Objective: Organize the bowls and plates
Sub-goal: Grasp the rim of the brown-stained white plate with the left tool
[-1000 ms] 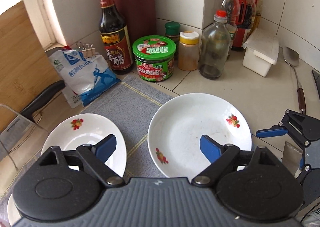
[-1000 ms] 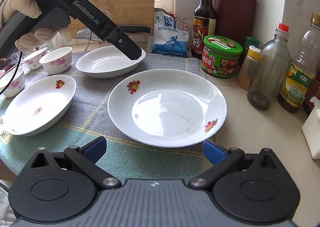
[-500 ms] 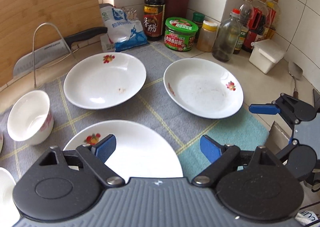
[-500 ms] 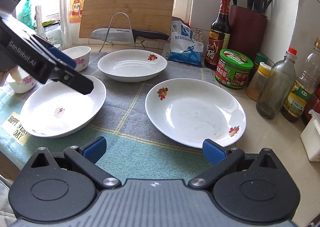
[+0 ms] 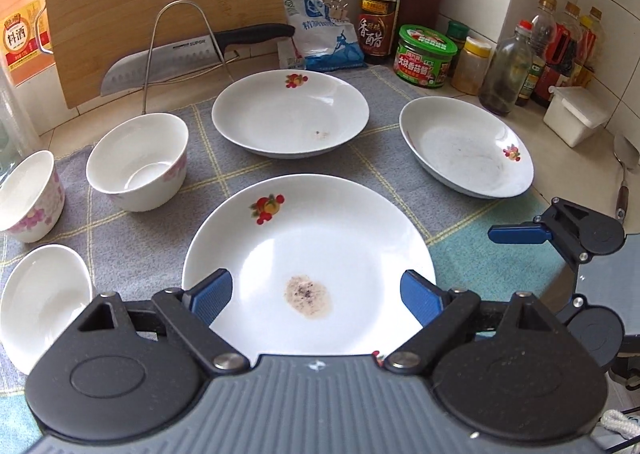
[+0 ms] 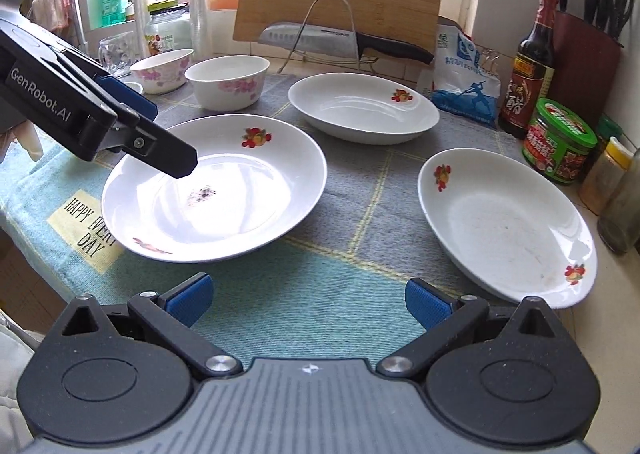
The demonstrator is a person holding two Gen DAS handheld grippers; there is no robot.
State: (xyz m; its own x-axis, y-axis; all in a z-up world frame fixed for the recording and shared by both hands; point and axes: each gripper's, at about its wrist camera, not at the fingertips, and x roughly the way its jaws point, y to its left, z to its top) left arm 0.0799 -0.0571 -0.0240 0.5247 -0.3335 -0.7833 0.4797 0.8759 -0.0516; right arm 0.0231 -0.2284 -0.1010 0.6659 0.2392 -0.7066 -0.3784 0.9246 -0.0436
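Moved: both grippers are now further left than before.
Left gripper: jaws wide apart, empty, above stained plate.
Right gripper: spread, empty, over the mat.
Bowls: left of plates.

Three white plates on a checked cloth.

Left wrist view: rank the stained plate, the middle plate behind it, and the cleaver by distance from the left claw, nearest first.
1. Stained plate, directly under the open left claw.
2. Middle plate, straight beyond it on the mat.
3. Cleaver, back left, on the wire rack.
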